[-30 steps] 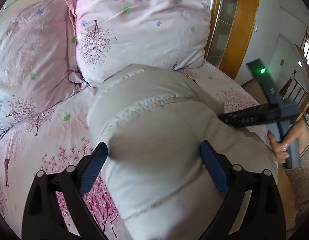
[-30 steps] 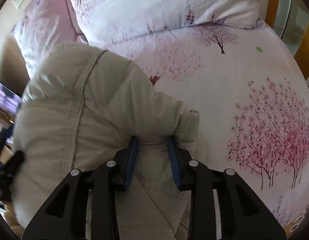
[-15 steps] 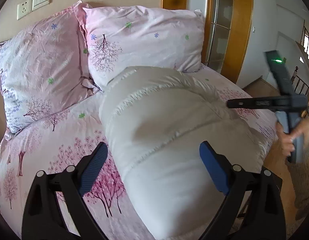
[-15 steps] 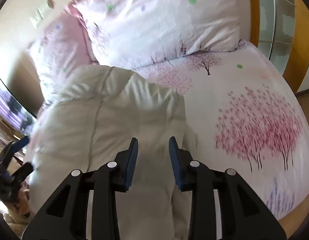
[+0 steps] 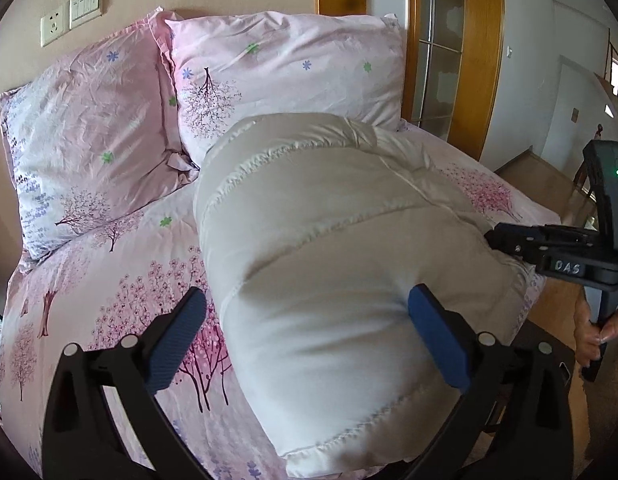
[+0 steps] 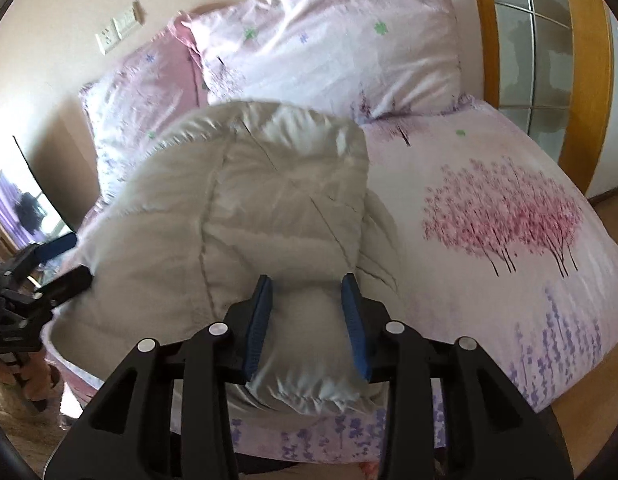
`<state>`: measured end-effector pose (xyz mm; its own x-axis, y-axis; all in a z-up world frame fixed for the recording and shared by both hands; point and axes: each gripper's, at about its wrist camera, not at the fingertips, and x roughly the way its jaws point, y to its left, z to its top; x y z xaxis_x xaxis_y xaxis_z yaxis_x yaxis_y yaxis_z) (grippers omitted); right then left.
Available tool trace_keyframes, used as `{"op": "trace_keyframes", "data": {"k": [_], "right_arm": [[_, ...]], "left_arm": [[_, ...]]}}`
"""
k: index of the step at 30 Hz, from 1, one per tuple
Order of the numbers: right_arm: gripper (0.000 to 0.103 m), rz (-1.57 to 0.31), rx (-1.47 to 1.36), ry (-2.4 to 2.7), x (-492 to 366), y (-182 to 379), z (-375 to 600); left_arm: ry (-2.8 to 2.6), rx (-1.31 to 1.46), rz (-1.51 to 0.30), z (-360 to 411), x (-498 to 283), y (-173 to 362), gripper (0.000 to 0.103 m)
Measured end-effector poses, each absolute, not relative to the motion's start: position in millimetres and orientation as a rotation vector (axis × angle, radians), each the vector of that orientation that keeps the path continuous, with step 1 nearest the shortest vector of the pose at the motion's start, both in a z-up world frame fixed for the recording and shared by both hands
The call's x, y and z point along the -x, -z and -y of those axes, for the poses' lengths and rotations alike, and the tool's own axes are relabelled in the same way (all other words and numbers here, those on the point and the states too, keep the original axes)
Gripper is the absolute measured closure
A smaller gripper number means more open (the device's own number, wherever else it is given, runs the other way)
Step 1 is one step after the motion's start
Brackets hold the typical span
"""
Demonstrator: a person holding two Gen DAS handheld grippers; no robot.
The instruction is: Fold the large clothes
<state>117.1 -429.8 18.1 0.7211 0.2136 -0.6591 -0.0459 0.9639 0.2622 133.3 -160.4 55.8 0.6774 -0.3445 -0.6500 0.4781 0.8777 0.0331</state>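
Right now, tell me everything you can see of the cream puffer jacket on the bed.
The cream puffer jacket is a quilted, padded garment with stitched seams, folded into a bulky bundle. It lies on the pink floral bed cover, its far end near the pillows. Neither the left claw nor the right claw visibly pinches it.

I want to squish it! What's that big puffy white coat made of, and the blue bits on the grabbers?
The coat looks like smooth, slightly shiny thin fabric over soft filling, probably down or fibre: stitched lines split it into puffy sections. The blue fingers of the left gripper look like matte ribbed rubber or plastic; which one is unclear.
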Motion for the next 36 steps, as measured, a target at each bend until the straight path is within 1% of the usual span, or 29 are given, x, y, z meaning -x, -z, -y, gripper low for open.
{"op": "trace_keyframes", "data": {"k": [5,12,16,20,23,26,31,36], "right_arm": [[0.065,-0.848,-0.307,-0.118,-129,21,439],[0.064,-0.841,-0.32,-0.101,-132,41,438],[0.063,-0.803,-0.304,-0.077,-124,33,435],[0.063,-0.688,-0.353,-0.075,-104,12,441],[0.063,-0.61,-0.352,-0.098,-92,-5,438],[0.063,-0.583,-0.307,-0.118,-87,-13,429],[0.063,-0.615,-0.274,-0.125,-91,-4,418],[0.063,-0.72,-0.259,-0.089,-106,28,415]], "left_arm": [[0.522,-0.139,-0.782,162,-146,-39,0.002],[0.474,-0.204,-0.739,175,-142,-26,0.002],[0.455,-0.199,-0.71,171,-138,-26,0.002],[0.425,-0.241,-0.669,172,-131,-31,0.002],[0.428,-0.234,-0.672,172,-133,-30,0.002],[0.438,-0.21,-0.688,169,-136,-29,0.002],[0.442,-0.207,-0.692,171,-136,-26,0.002],[0.456,-0.215,-0.683,177,-136,-22,0.002]]}}
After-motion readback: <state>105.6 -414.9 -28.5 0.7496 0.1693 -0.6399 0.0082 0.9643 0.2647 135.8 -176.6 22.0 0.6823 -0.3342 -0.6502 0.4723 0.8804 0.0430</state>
